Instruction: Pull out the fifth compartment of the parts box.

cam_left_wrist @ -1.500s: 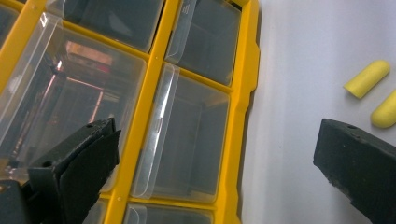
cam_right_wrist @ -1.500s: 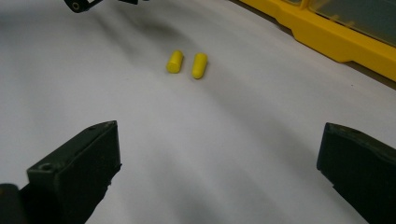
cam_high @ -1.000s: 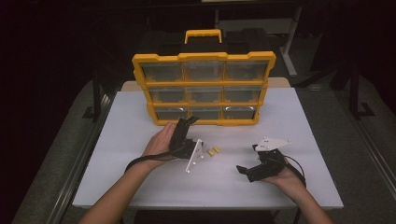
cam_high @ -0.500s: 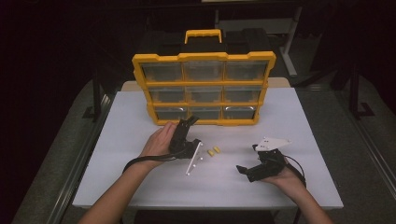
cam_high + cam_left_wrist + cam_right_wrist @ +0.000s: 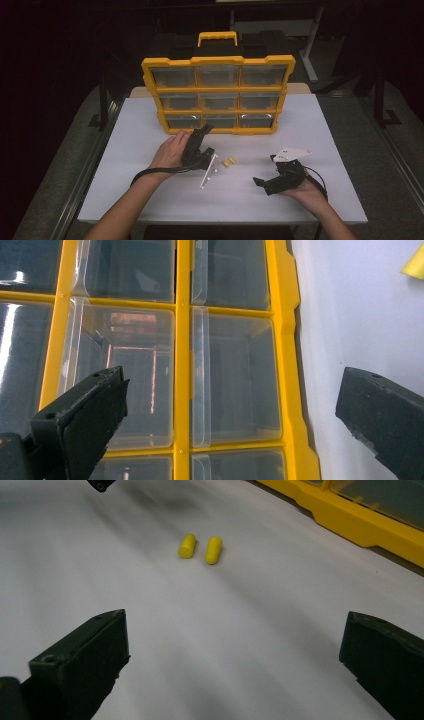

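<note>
My left gripper (image 5: 201, 136) sits spread by the organizer (image 5: 218, 95), my right gripper (image 5: 266, 183) spread toward two yellow earplugs (image 5: 200, 548) mid-bench (image 5: 150, 125); they look light, squishy, rolly, so I'd pinch one across its middle.

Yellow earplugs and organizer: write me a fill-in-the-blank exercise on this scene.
1. The number of yellow earplugs lying on the white table is ____.
2. The organizer has a yellow frame and clear ____.
3. Both the left gripper and the right gripper have their jaws ____.

Missing words: two; drawers; open
</note>
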Demonstrator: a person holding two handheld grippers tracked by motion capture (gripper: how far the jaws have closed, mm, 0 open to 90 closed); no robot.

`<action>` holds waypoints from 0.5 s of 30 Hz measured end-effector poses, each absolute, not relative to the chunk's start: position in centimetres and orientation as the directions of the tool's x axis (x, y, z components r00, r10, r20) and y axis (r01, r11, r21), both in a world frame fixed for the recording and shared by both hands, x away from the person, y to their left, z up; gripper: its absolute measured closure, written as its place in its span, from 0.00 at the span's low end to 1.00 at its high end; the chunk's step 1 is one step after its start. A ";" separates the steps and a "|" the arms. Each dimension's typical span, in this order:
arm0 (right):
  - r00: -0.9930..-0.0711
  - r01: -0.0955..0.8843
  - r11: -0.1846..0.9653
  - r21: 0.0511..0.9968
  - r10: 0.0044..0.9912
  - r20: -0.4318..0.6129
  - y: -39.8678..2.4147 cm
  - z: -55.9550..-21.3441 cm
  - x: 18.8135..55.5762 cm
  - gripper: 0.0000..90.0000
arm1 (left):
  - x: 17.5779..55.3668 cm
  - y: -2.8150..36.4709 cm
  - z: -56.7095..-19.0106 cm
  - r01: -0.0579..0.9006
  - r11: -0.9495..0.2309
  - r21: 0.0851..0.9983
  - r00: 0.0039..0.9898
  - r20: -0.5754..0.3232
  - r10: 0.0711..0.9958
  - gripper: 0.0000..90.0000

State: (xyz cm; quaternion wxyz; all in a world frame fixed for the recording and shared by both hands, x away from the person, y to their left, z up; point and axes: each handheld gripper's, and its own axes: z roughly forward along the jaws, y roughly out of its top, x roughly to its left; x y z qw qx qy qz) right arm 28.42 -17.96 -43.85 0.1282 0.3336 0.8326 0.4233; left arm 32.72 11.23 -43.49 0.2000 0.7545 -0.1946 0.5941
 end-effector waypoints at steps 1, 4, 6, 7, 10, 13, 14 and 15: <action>-0.744 0.447 0.419 0.790 0.664 0.069 -17.9 -43.9 28.4 0.00 | 32.7 11.2 -43.4 -0.532 -0.843 0.072 0.216 0.975 -0.053 0.00; -0.745 0.447 0.420 0.790 0.664 0.069 -17.9 -43.9 28.4 0.00 | 32.7 11.1 -43.1 -0.531 -0.844 0.068 0.208 0.977 -0.052 0.00; -0.745 0.446 0.421 0.790 0.663 0.068 -17.9 -43.9 28.5 0.00 | 32.9 11.1 -43.0 -0.529 -0.846 0.064 0.201 0.978 -0.052 0.00; -0.745 0.446 0.421 0.790 0.663 0.067 -17.9 -43.9 28.5 0.00 | 32.9 11.1 -42.9 -0.528 -0.847 0.064 0.201 0.978 -0.051 0.00; -0.746 0.446 0.421 0.790 0.663 0.067 -17.9 -43.9 28.5 0.00 | 33.1 11.1 -42.7 -0.525 -0.849 0.061 0.196 0.979 -0.051 0.00; -0.746 0.446 0.422 0.789 0.663 0.066 -17.9 -43.9 28.5 0.00 | 33.3 11.0 -42.3 -0.527 -0.848 0.057 0.181 0.982 -0.046 0.00; -0.746 0.446 0.422 0.789 0.663 0.066 -17.9 -43.9 28.5 0.00 | 33.3 11.0 -42.3 -0.527 -0.848 0.057 0.181 0.982 -0.046 0.00; -0.745 0.446 0.419 0.791 0.664 0.069 -18.0 -43.8 28.4 0.00 | 33.5 11.0 -42.1 -0.527 -0.848 0.056 0.174 0.984 -0.043 0.00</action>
